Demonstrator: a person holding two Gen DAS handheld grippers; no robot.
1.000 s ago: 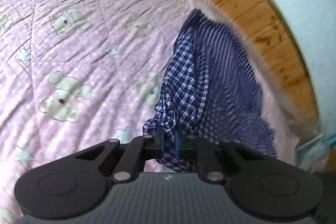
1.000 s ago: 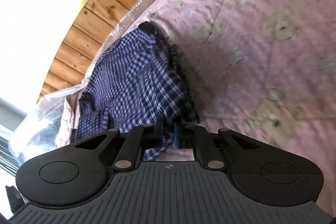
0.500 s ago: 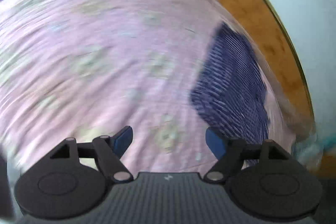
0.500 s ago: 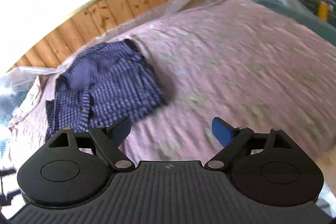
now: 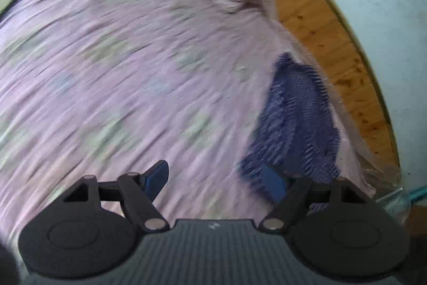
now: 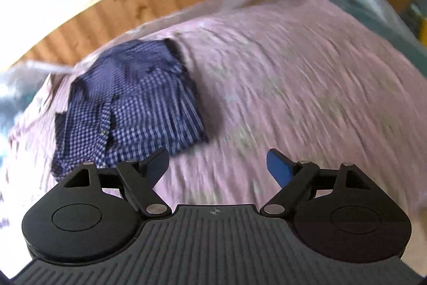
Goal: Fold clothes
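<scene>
Holding both grippers above the pink quilt [image 6: 307,71], you have nothing in either one. Your left gripper [image 5: 216,179] has its fingers spread wide with only quilt showing between them; its right blue pad [image 5: 273,182] sits in front of the near edge of the checked shirt [image 5: 299,119], though the blur makes it hard to say whether they touch. Your right gripper [image 6: 217,164] is likewise released, fingers far apart and clear of the cloth. From the right wrist view, the shirt [image 6: 128,100] lies in a rough folded heap on the quilt, near the wooden headboard [image 6: 112,10] and close to the crinkled clear plastic [image 6: 213,7] along the bed's edge. Both views are smeared by motion.
</scene>
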